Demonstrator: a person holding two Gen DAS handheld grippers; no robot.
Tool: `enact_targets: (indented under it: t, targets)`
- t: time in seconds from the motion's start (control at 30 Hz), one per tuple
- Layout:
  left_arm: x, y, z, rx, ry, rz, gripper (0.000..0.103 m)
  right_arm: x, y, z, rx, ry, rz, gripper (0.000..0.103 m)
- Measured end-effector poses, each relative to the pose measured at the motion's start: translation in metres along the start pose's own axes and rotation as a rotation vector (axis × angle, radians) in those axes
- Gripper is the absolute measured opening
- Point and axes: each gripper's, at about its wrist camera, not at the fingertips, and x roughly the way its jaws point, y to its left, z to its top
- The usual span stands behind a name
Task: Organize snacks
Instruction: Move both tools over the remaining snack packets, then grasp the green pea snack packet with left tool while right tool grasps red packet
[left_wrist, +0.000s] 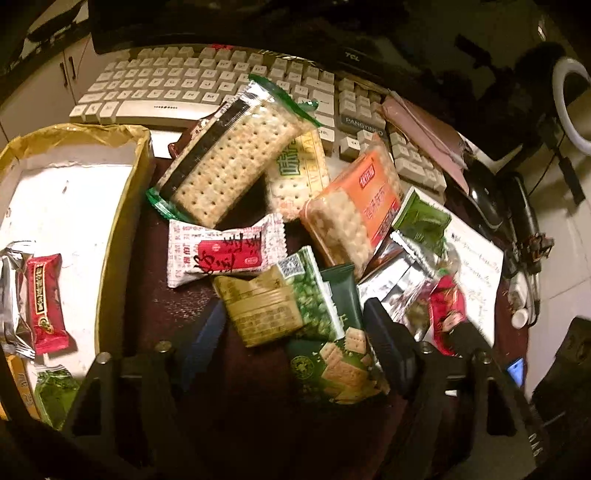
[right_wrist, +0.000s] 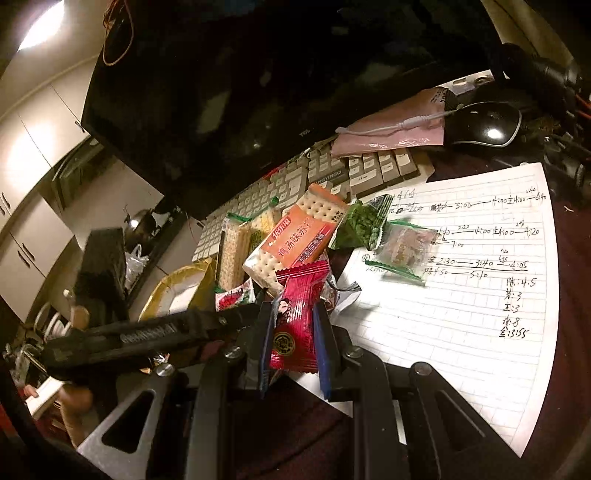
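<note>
- My right gripper (right_wrist: 293, 332) is clenched on a red snack packet (right_wrist: 295, 317), both pads pressed flat against its sides just above the ruled sheet of handwritten notes (right_wrist: 461, 295).
- My left gripper (left_wrist: 295, 332) is released, jaws spread wide over the snack pile; a gold-and-green packet (left_wrist: 266, 310) and a dark green cracker pack (left_wrist: 332, 365) lie between its fingers, and neither finger clearly presses on them.
- The pile sits on the dark red desk mat (left_wrist: 177, 302) in front of the beige keyboard (left_wrist: 192, 85): a clear soda cracker sleeve (left_wrist: 229, 162), an orange cracker pack (left_wrist: 354, 206) and a white-and-red wafer packet (left_wrist: 225, 251).
- To the left, the gold-rimmed box (left_wrist: 122, 206) already holds a red packet (left_wrist: 46, 302), a silver one and a green one.
</note>
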Motion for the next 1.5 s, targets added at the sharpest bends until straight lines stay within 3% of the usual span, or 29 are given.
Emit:
enact_targets:
  t: [0.2, 0.5, 0.67, 0.8, 0.83, 0.93, 0.97, 1.03, 1.1, 1.13, 1.17, 1.2, 1.4, 1.43, 1.5]
  targets:
    - [-0.01, 0.001, -0.01, 0.021, 0.013, -0.027, 0.062, -0.002, 0.001, -0.001, -0.021, 0.002, 0.007, 0.02]
    - [-0.021, 0.009, -0.022, 0.004, 0.011, -0.071, 0.069, -0.001, 0.006, -0.002, -0.04, -0.003, 0.005, 0.02]
    - [-0.042, 0.013, -0.017, -0.002, -0.078, -0.091, 0.082, -0.001, 0.006, -0.002, -0.047, -0.005, 0.006, 0.02]
    - [-0.025, 0.015, -0.008, -0.03, -0.022, -0.062, 0.08, 0.001, 0.007, -0.002, -0.047, 0.005, 0.003, 0.02]
    - [-0.021, 0.017, -0.008, -0.038, -0.007, -0.064, 0.078, 0.001, 0.006, -0.002, -0.046, 0.005, 0.003, 0.02]
    - [-0.02, 0.018, -0.01, -0.024, -0.025, 0.002, 0.055, 0.001, 0.006, -0.002, -0.047, 0.006, 0.002, 0.02]
    - [-0.022, 0.02, -0.01, -0.02, -0.027, -0.011, 0.048, 0.001, 0.006, -0.002, -0.046, 0.007, 0.0, 0.02]
    - [-0.026, 0.025, -0.012, -0.009, -0.013, -0.058, 0.043, 0.001, 0.007, -0.002, -0.046, 0.005, -0.001, 0.02]
    - [-0.032, 0.029, -0.016, 0.011, -0.026, -0.055, 0.037, 0.002, 0.007, -0.001, -0.048, 0.004, 0.0, 0.02]
    - [-0.036, 0.031, -0.018, 0.018, -0.036, -0.058, 0.027, 0.002, 0.007, -0.001, -0.048, 0.004, 0.0, 0.02]
    - [-0.04, 0.029, -0.019, 0.024, -0.053, -0.071, 0.005, 0.002, 0.008, -0.001, -0.049, 0.004, 0.0, 0.02]
    - [-0.044, 0.029, -0.021, 0.032, -0.056, -0.075, 0.001, 0.002, 0.008, -0.001, -0.049, 0.005, 0.0, 0.02]
    - [-0.057, 0.03, -0.024, 0.022, -0.101, -0.119, 0.001, 0.002, 0.008, -0.002, -0.051, 0.004, 0.002, 0.02]
    - [-0.057, 0.03, -0.022, 0.027, -0.106, -0.124, 0.004, 0.002, 0.008, -0.002, -0.051, 0.004, 0.003, 0.02]
    - [-0.058, 0.028, -0.014, 0.062, -0.089, -0.096, 0.033, 0.002, 0.008, -0.002, -0.05, 0.004, 0.002, 0.02]
